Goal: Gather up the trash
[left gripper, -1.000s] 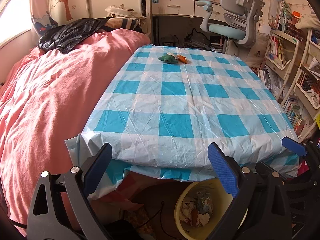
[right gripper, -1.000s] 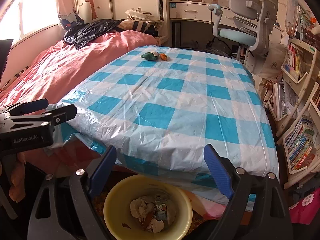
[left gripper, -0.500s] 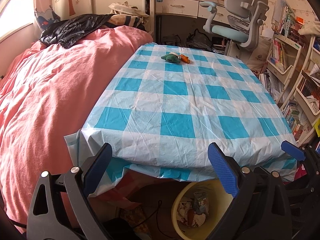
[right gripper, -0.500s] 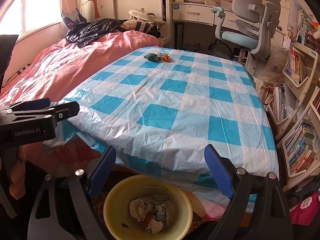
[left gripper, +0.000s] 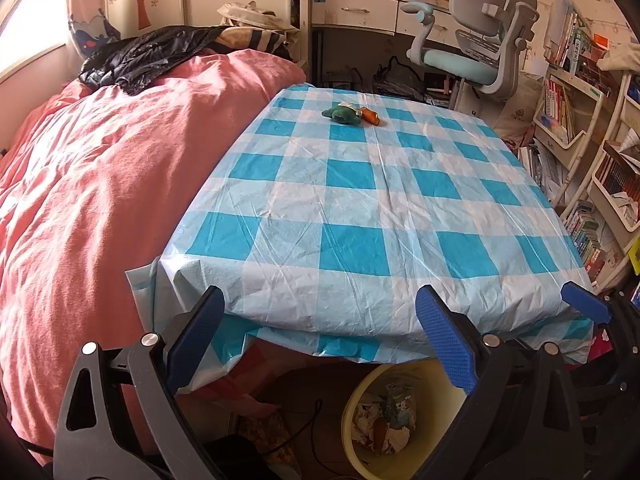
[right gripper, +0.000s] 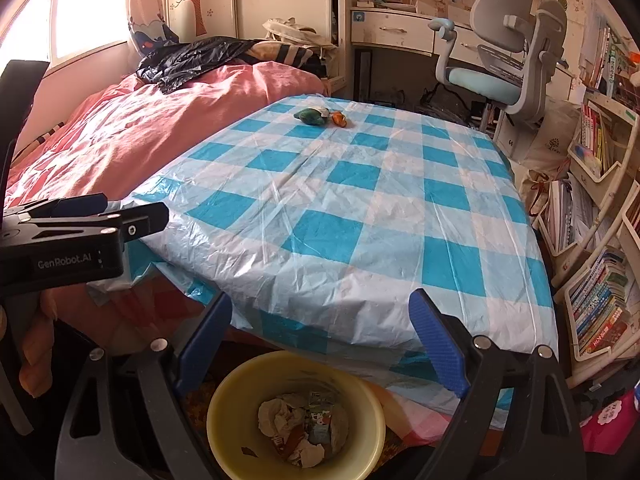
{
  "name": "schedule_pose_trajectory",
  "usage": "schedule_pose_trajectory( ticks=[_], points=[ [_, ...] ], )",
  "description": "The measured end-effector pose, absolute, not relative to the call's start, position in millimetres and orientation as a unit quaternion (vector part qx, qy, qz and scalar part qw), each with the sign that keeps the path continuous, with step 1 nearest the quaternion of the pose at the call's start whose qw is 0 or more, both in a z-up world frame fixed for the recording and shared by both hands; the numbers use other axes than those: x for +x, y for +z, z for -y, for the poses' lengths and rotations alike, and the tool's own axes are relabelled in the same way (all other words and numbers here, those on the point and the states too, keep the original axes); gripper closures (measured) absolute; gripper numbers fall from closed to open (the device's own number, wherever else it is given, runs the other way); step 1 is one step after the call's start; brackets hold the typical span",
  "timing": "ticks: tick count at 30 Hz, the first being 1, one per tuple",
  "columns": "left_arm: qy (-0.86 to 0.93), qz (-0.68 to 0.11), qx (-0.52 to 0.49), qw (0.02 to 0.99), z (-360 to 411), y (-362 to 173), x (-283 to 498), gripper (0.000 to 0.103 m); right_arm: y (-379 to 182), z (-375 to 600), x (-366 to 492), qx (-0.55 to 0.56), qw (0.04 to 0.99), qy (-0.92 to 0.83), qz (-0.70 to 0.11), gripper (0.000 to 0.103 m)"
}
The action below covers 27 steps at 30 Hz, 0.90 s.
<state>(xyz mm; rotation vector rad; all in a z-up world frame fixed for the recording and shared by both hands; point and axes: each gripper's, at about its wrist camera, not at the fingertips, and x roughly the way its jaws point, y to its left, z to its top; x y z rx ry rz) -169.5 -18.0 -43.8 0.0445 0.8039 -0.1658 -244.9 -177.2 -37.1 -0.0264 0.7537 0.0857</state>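
Down under the near edge of the counter (right gripper: pixel 360 216) the yellow bin (right gripper: pixel 224 412) already has crumpled trash in it; what's left looks like the green wrapper (right gripper: pixel 310 115) and orange scrap (right gripper: pixel 339 118) at the far end. Both the left tool (left gripper: pixel 320 336) and right tool (right gripper: pixel 320 340) are spread wide and empty, so I'd say mostly done.

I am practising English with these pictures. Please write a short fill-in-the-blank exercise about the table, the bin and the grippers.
1. The cloth on the table has blue and white ____.
2. The crumpled trash lies inside a ____ bin on the floor.
3. The jaws of the right gripper stand ____, with nothing between them.
4. The green item and the orange item lie at the ____ end of the table.

Missing words: checks; yellow; open; far
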Motion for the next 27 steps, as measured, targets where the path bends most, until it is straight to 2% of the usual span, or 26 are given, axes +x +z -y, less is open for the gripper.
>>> schedule_pose_trajectory(
  ticks=[9,14,24,26,27],
  points=[
    [-0.086,-0.386,0.017,0.918,18,-37,-164,0.010,-31,172,-242,-0.012,0.931,0.052,-0.362,0.017],
    [-0.079,-0.368,0.001,0.926,7,-15,-138,0.010,-3,168,-224,-0.017,0.940,0.069,-0.334,0.017],
    [-0.081,-0.361,-0.037,0.928,0,3,-38,0.010,22,184,-114,-0.034,0.942,0.086,-0.324,0.017],
    [-0.081,-0.363,-0.050,0.927,3,2,-16,0.011,20,188,-92,-0.034,0.940,0.086,-0.328,0.021],
    [-0.083,-0.364,-0.053,0.926,6,1,-5,0.012,18,191,-74,-0.031,0.937,0.087,-0.336,0.027]
  ],
)
